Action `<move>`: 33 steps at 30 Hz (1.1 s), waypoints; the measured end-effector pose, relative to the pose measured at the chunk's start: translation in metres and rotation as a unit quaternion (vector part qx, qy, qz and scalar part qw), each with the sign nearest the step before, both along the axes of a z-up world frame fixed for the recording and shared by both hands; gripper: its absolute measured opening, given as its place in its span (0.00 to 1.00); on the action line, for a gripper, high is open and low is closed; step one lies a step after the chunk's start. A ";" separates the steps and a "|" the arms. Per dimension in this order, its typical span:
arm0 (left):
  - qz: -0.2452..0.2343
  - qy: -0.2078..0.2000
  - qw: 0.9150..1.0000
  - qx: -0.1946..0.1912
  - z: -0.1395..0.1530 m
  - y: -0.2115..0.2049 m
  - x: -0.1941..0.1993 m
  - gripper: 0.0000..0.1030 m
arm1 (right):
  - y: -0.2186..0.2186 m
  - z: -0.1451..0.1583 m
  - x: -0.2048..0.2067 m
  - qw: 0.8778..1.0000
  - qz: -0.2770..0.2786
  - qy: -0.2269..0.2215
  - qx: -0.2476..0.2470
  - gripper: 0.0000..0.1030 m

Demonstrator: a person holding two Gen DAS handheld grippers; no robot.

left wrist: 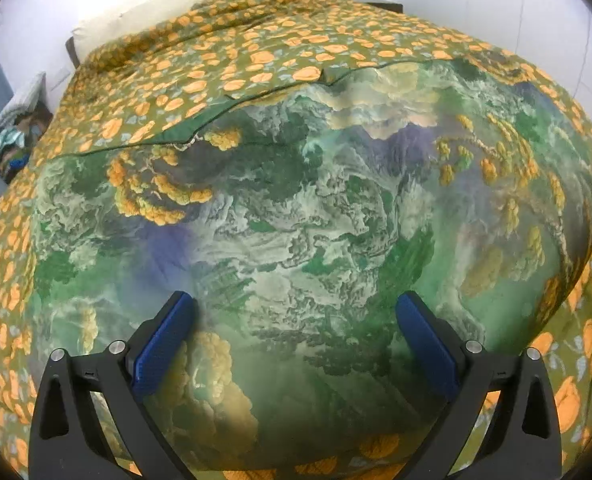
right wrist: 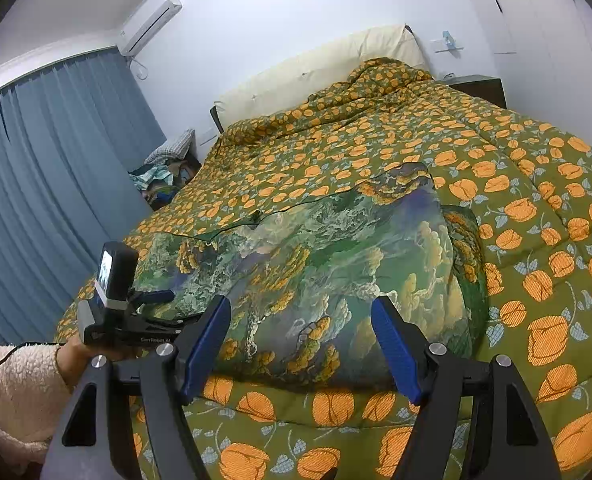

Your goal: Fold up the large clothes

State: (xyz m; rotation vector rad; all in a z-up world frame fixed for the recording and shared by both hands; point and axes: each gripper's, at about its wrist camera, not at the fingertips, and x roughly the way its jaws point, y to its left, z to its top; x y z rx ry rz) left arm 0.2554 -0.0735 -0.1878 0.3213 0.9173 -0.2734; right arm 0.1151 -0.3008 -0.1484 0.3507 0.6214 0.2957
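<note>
A large garment with a green landscape print (left wrist: 296, 220) lies spread flat on the bed's orange-flower quilt (left wrist: 216, 64). It also shows in the right wrist view (right wrist: 327, 264), with its right side folded over. My left gripper (left wrist: 296, 308) is open and empty, hovering just above the garment's near part. It also shows in the right wrist view (right wrist: 164, 298) at the garment's left edge, held by a hand. My right gripper (right wrist: 301, 312) is open and empty, above the garment's near edge.
The quilt (right wrist: 515, 208) covers the whole bed. A cream headboard (right wrist: 315, 68) stands at the far end. A pile of clothes (right wrist: 164, 176) sits left of the bed by blue curtains (right wrist: 48, 184). A dark nightstand (right wrist: 479, 86) is at the far right.
</note>
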 end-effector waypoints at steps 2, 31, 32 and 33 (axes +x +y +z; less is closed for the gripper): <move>-0.002 -0.006 1.000 0.009 -0.004 -0.003 0.000 0.99 | -0.001 -0.002 0.002 1.000 0.000 0.004 0.004 0.70; -0.013 0.021 0.999 0.027 0.007 -0.012 -0.046 0.98 | -0.016 -0.008 -0.002 0.998 -0.049 0.015 -0.021 0.70; -0.012 0.021 0.999 0.028 0.009 -0.012 -0.049 0.98 | -0.017 -0.008 -0.002 0.998 -0.053 0.015 -0.020 0.70; -0.010 0.020 0.999 0.028 0.011 -0.011 -0.054 0.98 | -0.017 -0.008 -0.003 0.998 -0.056 0.016 -0.020 0.70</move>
